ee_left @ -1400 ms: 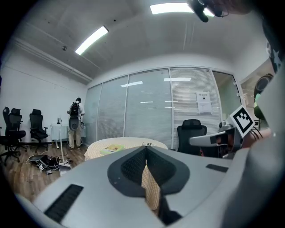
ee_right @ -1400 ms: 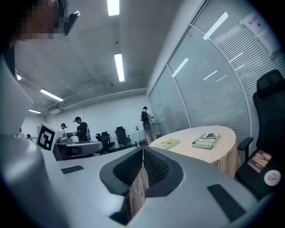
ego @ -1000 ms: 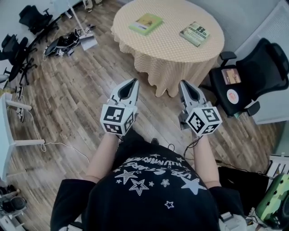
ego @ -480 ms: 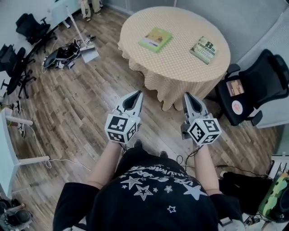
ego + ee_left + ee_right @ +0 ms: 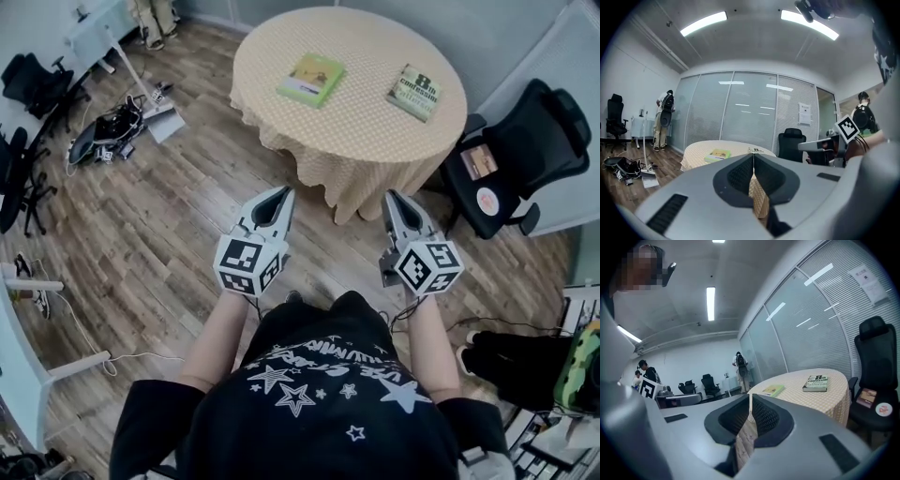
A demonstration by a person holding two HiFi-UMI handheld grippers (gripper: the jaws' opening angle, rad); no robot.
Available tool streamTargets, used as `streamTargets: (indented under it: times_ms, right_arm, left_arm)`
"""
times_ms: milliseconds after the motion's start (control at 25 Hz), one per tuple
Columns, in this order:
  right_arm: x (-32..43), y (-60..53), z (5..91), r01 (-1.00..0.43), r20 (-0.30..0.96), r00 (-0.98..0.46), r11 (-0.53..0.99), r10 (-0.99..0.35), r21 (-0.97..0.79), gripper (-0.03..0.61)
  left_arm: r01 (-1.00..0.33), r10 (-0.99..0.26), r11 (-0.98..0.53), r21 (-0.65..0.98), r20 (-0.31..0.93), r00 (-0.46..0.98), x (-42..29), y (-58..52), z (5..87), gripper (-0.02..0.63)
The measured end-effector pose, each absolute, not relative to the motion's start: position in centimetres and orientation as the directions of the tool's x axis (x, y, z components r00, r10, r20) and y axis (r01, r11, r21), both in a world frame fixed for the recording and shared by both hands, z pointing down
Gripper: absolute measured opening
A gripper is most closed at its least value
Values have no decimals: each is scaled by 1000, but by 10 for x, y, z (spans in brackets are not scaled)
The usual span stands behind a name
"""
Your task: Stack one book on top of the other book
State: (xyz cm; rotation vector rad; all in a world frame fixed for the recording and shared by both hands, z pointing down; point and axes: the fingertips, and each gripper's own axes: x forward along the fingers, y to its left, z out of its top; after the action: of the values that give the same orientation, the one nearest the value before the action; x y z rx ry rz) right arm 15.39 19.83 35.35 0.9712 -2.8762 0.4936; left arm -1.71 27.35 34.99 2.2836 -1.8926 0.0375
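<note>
At the far left, a clutter of dark gear [image 5: 111, 139] is lying on the wooden floor [image 5: 169, 216]. The left gripper [image 5: 279, 193] is hovering over that floor, near the person, with its jaws clenched together and nothing between them. Beyond it, the round table [image 5: 361, 108] under a yellow checked cloth is carrying both books. The green book [image 5: 311, 79] is lying flat on the left part of the top. The dark book [image 5: 413, 92] is lying flat well apart to its right, so neither is resting on the other. The right gripper [image 5: 393, 197] is hanging alongside the left one, on the near side of the table, its jaws likewise pressed together and empty. At the right, a black office chair [image 5: 525, 150] is standing just beside the table.
</note>
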Motion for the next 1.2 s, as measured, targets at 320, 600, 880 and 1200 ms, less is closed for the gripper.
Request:
streamTargets:
  times_ms: [320,600,880,1200]
  right_arm:
    - [153,169,370,-619,186,-784,722,-592,-308,34]
    - [138,104,388,-580,186,-812,731,-553,-359,34]
    - [128,26,394,-532,173,-844,752,-508,-389,34]
    - [130,-52,386,-508,150,-858,773,-491,-380,34]
  left_arm:
    - [-978,-968,-155,141,175,179,-33,254,371,11]
    - [-988,-973,-98,121,194,121,-43,213,373,11]
    - [-994,-970,-58,89,231,77,-39,146,374,11]
    - [-996,-964,-16,89,264,39,-38,80,373,11]
